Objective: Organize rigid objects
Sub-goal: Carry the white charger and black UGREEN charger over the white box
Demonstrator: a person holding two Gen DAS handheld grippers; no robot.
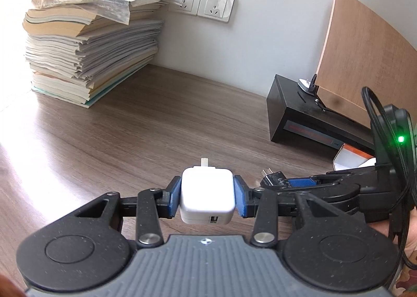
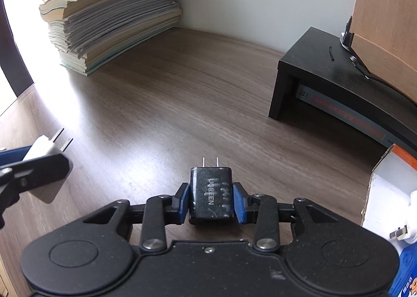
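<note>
My left gripper (image 1: 207, 194) is shut on a white USB charger (image 1: 207, 194), prongs pointing forward, held over the wooden desk (image 1: 156, 127). My right gripper (image 2: 210, 200) is shut on a black UGREEN charger (image 2: 210, 194), prongs forward. The black charger (image 1: 273, 178) and right gripper show at the right of the left wrist view. The white charger (image 2: 44, 151) and left gripper show at the far left of the right wrist view. The two grippers are side by side, close together.
A tall stack of books and papers (image 1: 86, 36) stands at the back left against the wall with sockets (image 1: 203, 2). A black monitor riser (image 2: 338, 83) with a book under it is at the right. An open cardboard box (image 2: 391, 192) with a white plug sits at the near right.
</note>
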